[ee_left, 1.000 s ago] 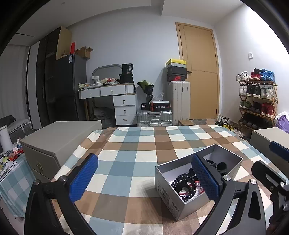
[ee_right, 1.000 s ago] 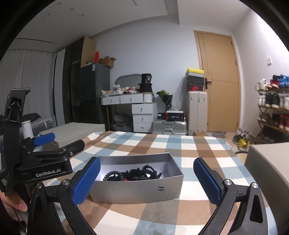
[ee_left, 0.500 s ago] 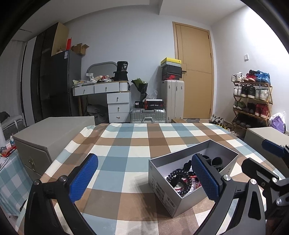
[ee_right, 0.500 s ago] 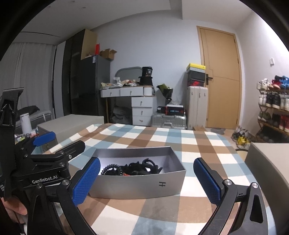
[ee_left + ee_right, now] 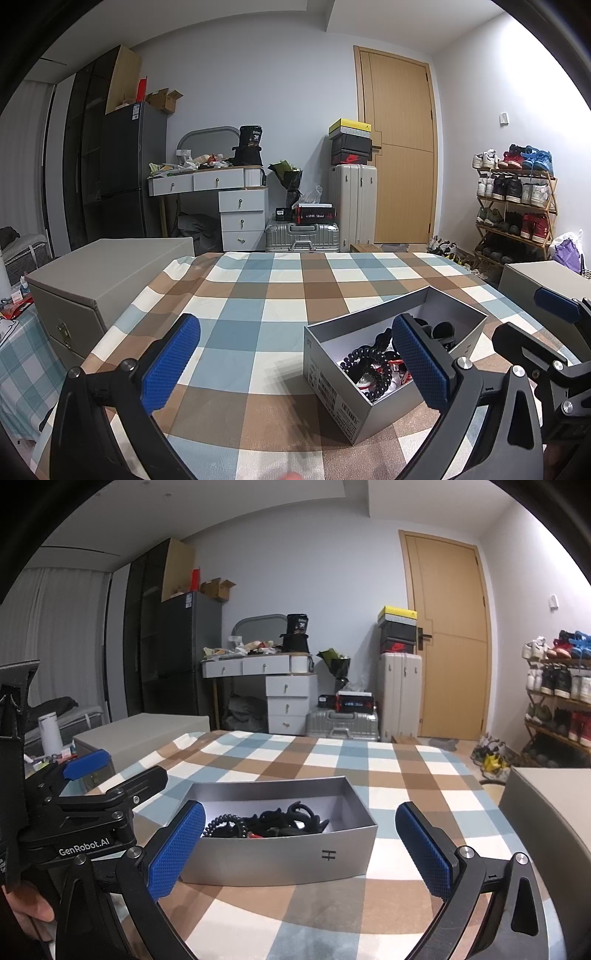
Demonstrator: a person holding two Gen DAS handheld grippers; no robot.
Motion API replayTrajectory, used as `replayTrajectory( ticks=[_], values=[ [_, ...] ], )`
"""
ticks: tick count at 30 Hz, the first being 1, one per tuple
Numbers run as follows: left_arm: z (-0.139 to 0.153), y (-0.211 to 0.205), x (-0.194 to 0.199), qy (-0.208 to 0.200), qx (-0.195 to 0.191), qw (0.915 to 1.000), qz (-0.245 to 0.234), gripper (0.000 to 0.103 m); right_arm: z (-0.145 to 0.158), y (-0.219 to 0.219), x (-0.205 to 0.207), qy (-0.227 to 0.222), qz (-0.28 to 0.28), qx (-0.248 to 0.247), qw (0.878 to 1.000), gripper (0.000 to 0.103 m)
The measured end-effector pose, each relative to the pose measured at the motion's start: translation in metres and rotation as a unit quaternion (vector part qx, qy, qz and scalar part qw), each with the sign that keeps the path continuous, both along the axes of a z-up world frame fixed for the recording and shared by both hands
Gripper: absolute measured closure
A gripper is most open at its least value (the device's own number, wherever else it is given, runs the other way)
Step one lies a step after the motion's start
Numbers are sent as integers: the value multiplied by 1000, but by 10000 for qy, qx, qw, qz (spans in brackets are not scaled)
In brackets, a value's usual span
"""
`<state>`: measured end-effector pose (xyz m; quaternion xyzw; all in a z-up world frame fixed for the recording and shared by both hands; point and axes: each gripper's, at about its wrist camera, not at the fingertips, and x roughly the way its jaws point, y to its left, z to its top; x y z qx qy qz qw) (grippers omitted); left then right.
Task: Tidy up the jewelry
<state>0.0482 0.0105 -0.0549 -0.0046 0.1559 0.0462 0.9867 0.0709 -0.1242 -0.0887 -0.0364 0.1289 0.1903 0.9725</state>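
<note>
An open grey box [image 5: 332,391] [image 5: 280,853] sits on the checked tablecloth [image 5: 258,295]. It holds a tangle of black bead bracelets [image 5: 365,363], dark hair clips [image 5: 291,818] and some red and white pieces. My left gripper [image 5: 295,354] is open and empty, just left of the box, with its right finger in front of the box's inside. My right gripper [image 5: 301,845] is open and empty, facing the box's long side from close by. The left gripper's body shows in the right wrist view [image 5: 92,812].
A grey storage chest [image 5: 99,280] stands left of the table and another grey box [image 5: 546,812] at the right. Behind are a dresser [image 5: 229,206], suitcases [image 5: 351,206], a door and a shoe rack [image 5: 513,206].
Both views have shifted slightly: the box sits a little lower and closer in the left wrist view and nearer in the right wrist view. Both grippers stay open.
</note>
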Motion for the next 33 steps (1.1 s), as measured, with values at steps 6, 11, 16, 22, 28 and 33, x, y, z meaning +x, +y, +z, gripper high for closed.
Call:
replayTrajectory(
  ticks=[6, 11, 16, 22, 28, 33],
  values=[
    [0, 0, 0, 0, -1, 10000, 0, 2, 0, 0, 0, 6, -1, 2, 10000, 0],
    [0, 0, 0, 0, -2, 10000, 0, 2, 1, 0, 0, 6, -1, 3, 10000, 0],
    [1, 0, -1, 1, -3, 10000, 1, 2, 1, 0, 0, 8, -2, 3, 10000, 0],
    [1, 0, -1, -2, -4, 10000, 0, 1, 1, 0, 0, 7, -3, 7, 10000, 0],
    [0, 0, -1, -1, -4, 10000, 0, 1, 1, 0, 0, 13, -2, 7, 10000, 0],
    [0, 0, 0, -19, -14, 10000, -47, 1, 0, -1, 0, 3, -13, 5, 10000, 0]
  ],
)
